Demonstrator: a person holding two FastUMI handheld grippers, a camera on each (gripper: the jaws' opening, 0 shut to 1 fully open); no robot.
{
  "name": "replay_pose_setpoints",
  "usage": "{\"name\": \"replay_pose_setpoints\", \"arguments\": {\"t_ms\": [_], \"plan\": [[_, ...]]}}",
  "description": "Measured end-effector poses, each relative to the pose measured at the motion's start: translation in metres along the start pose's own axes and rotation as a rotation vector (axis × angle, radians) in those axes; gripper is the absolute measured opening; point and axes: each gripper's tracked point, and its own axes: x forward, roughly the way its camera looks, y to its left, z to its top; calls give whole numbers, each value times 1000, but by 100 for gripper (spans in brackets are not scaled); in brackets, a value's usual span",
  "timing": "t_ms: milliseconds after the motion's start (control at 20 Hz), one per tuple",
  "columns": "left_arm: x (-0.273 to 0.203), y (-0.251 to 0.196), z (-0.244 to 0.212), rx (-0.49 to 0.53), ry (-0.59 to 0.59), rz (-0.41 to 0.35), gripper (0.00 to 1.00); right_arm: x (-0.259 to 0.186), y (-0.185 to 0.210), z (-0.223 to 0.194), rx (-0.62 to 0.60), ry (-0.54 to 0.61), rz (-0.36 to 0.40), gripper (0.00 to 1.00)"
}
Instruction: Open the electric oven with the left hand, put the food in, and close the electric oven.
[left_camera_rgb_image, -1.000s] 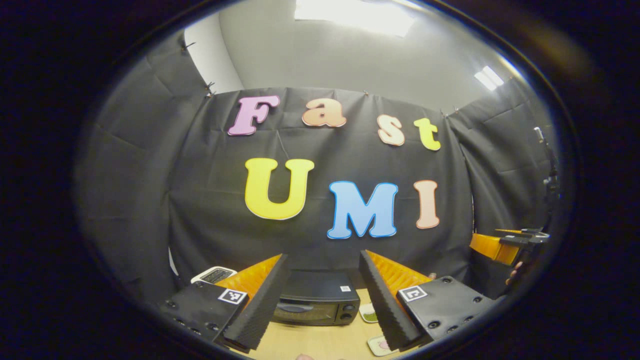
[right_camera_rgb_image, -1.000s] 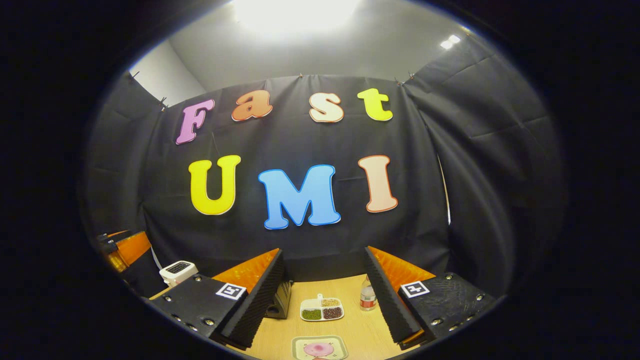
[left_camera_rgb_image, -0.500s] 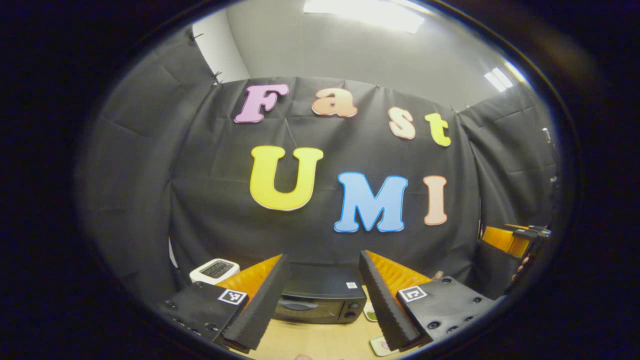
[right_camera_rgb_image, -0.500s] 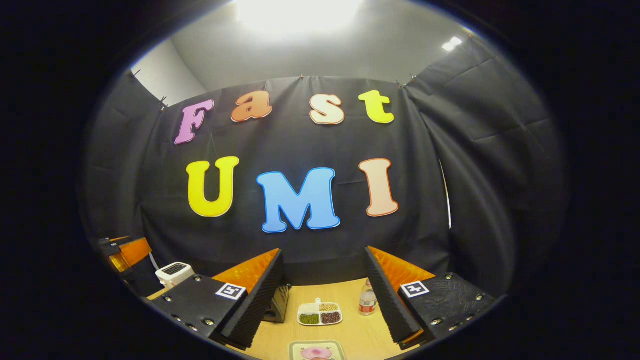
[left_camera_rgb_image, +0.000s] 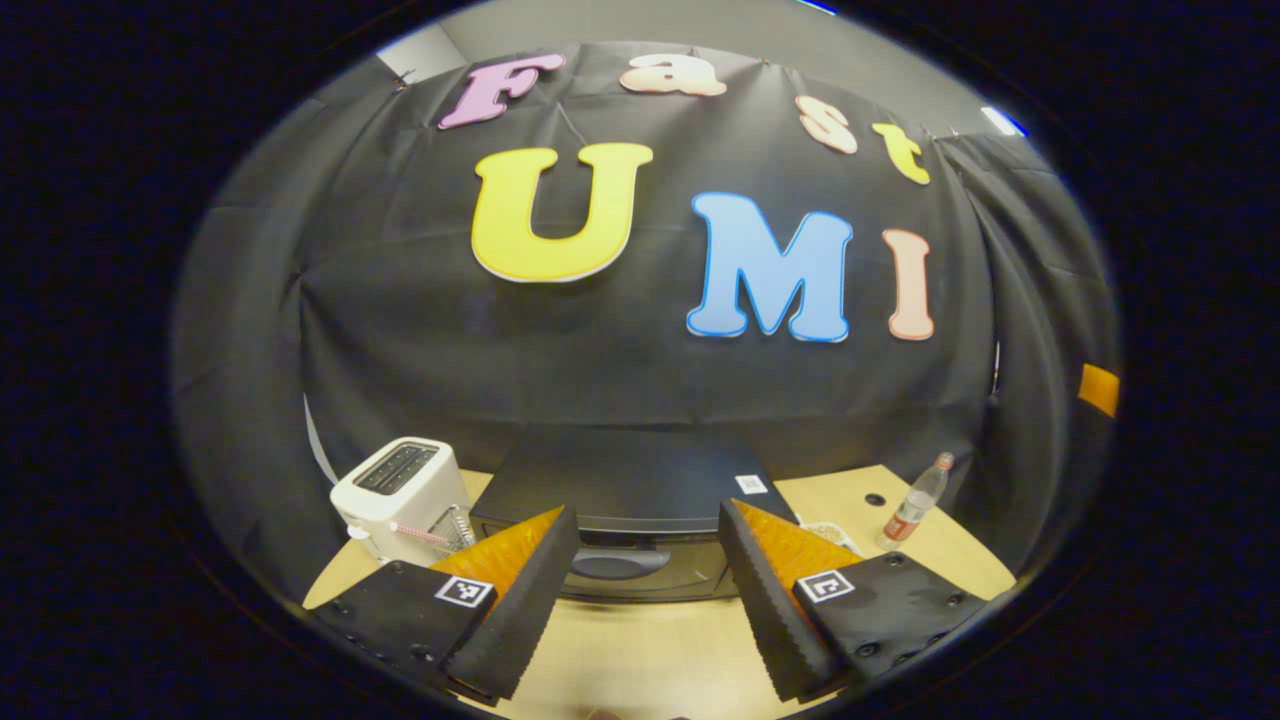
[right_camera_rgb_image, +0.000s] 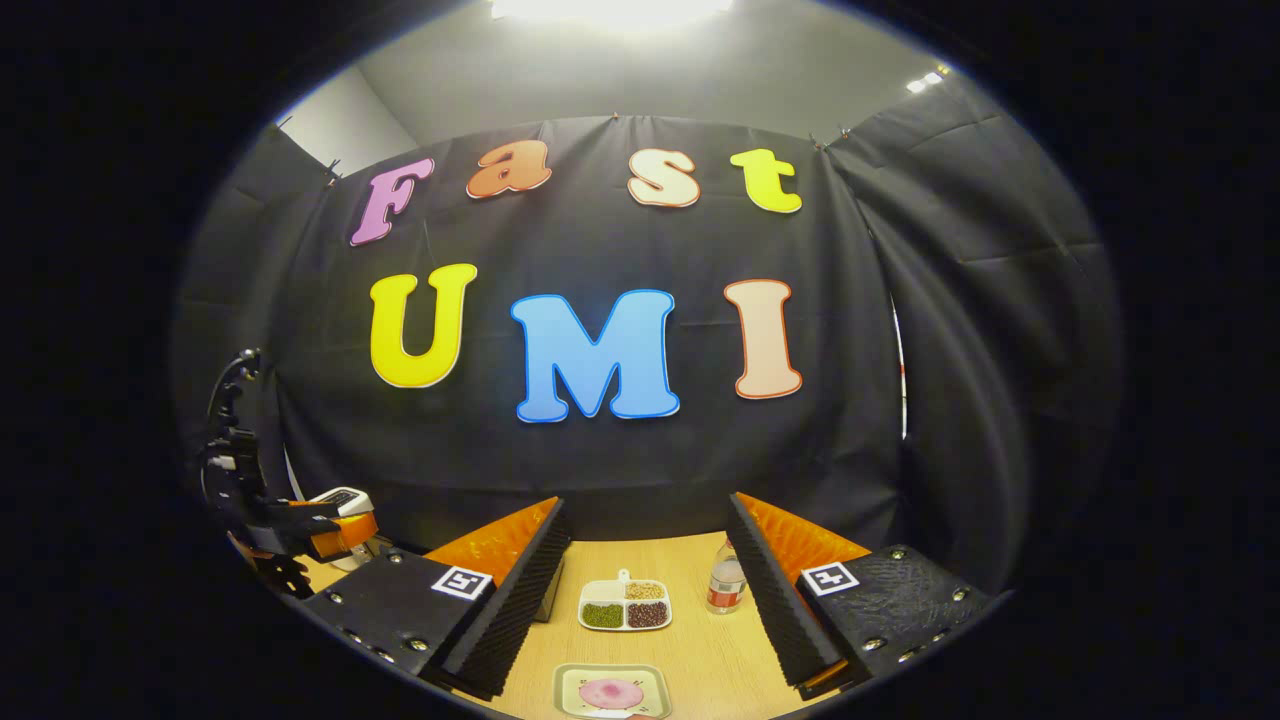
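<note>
The black electric oven (left_camera_rgb_image: 620, 480) stands on the wooden table (left_camera_rgb_image: 640, 650) with its door closed; the door handle (left_camera_rgb_image: 612, 563) faces me. My left gripper (left_camera_rgb_image: 640, 610) is open, a short way in front of the door, with the handle showing between its fingers and nothing held. In the right gripper view, a tray with a pink piece of food (right_camera_rgb_image: 610, 692) lies near the front edge. My right gripper (right_camera_rgb_image: 645, 610) hangs open above and behind it, empty. The left gripper (right_camera_rgb_image: 320, 532) also shows at the far left of that view.
A white toaster (left_camera_rgb_image: 400, 490) sits left of the oven. A divided dish of beans and grains (right_camera_rgb_image: 625, 605) and a small bottle (right_camera_rgb_image: 722, 585) stand on the table to the oven's right. Black cloth walls close off the back and sides.
The left gripper has moved forward and tipped down toward the oven, which now looms much larger. The right gripper has shifted only slightly; both stay open.
</note>
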Motion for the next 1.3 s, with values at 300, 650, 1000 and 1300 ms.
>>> {"name": "replay_pose_setpoints", "arguments": {"t_ms": [300,650,1000,1300], "plan": [[73,25,-46,68,85,11,92,3,-8,-19,-11,65,-52,96],[107,25,-82,59,168,18,92,5,-16,-19,-35,81,-97,97],[103,24,-83,70,151,31,95,7,-14,-15,-10,71,-92,97],[73,21,-101,75,150,36,95,2,-11,-10,9,49,-77,97]]}}
